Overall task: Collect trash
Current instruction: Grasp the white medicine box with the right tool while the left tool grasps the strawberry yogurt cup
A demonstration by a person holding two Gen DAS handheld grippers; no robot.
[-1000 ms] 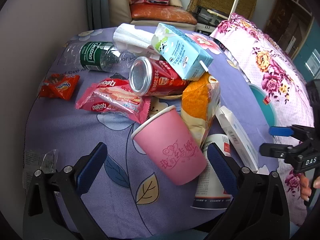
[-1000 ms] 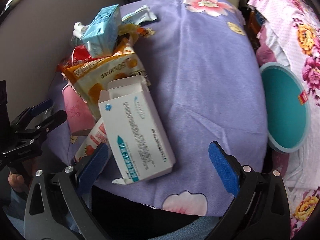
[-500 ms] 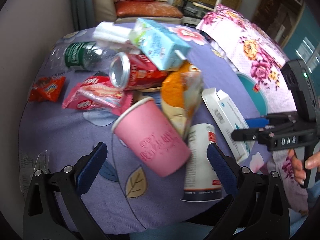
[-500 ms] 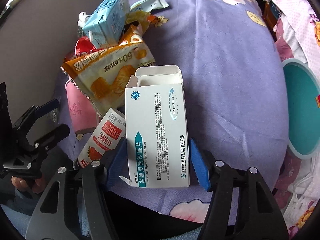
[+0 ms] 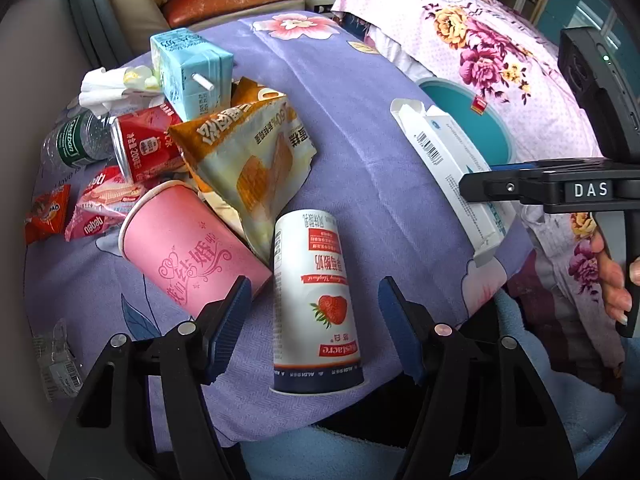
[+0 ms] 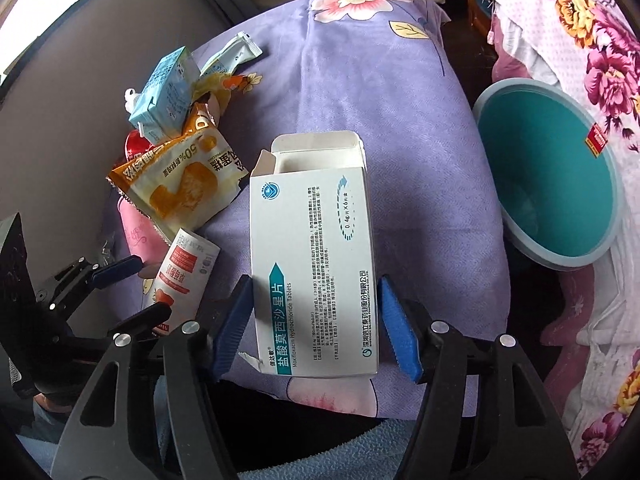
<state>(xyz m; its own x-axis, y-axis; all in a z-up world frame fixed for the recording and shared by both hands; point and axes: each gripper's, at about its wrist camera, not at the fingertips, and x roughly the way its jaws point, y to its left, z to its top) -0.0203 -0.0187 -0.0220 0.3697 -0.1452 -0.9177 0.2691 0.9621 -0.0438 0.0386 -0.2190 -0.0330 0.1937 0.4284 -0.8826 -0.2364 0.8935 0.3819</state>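
Note:
A white strawberry yogurt cup (image 5: pixel 316 300) lies on its side on the purple cloth (image 5: pixel 360 140). My left gripper (image 5: pixel 314 312) straddles the cup; its jaws are closing, with a small gap still showing on each side. From the right wrist, the same gripper (image 6: pixel 132 290) sits beside the yogurt cup (image 6: pixel 180 272). My right gripper (image 6: pixel 316 320) is shut on a white medicine box (image 6: pixel 312 256) with an open end flap. In the left wrist view the medicine box (image 5: pixel 444 152) hangs tilted in the right gripper (image 5: pixel 480 178), near a teal bin (image 5: pixel 484 128).
Piled at left are a pink paper cup (image 5: pixel 192 248), an orange snack bag (image 5: pixel 248 160), a blue milk carton (image 5: pixel 192 68), a red can (image 5: pixel 144 148), a bottle (image 5: pixel 76 144) and wrappers (image 5: pixel 104 208). The teal bin (image 6: pixel 560 176) stands right of the cloth by a floral bedspread (image 5: pixel 500 40).
My left gripper moved right from the pink cup to the yogurt cup and narrowed its jaws. My right gripper closed on the medicine box and carried it toward the teal bin.

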